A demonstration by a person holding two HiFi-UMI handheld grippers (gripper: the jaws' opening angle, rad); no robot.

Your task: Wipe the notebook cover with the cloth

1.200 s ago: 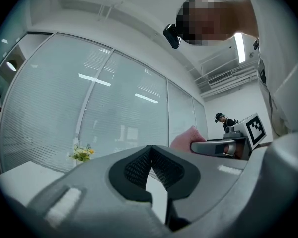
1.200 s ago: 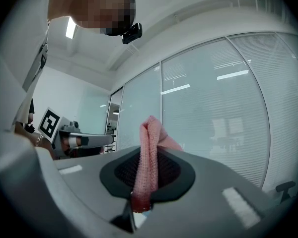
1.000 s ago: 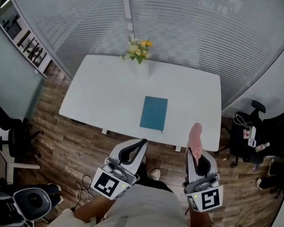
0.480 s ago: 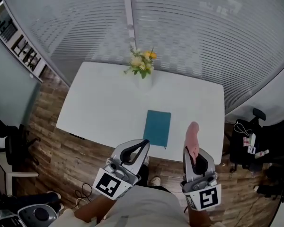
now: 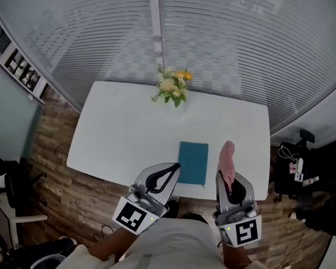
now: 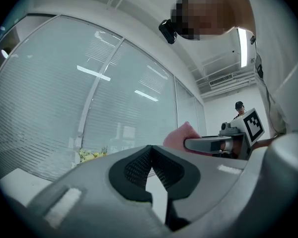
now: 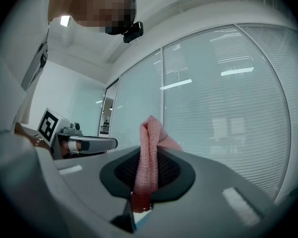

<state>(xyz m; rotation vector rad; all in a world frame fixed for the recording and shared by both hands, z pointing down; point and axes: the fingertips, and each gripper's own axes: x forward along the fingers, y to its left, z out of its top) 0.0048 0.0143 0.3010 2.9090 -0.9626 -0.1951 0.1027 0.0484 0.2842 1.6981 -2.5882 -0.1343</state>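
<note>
Two grippers hover over the near edge of the white table (image 5: 117,133). The right gripper (image 5: 229,179) clamps the pink cloth (image 5: 228,156); the left gripper (image 5: 168,174) is closed on nothing. Between them lies the teal notebook (image 5: 192,162), just left of the cloth, its long axis pointing away from the person.

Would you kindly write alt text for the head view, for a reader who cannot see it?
From above, the right gripper holds a pink cloth in its shut jaws, right of a teal notebook lying closed near the front edge of a white table. The left gripper is shut and empty; flowers stand at the table's far edge.
</note>
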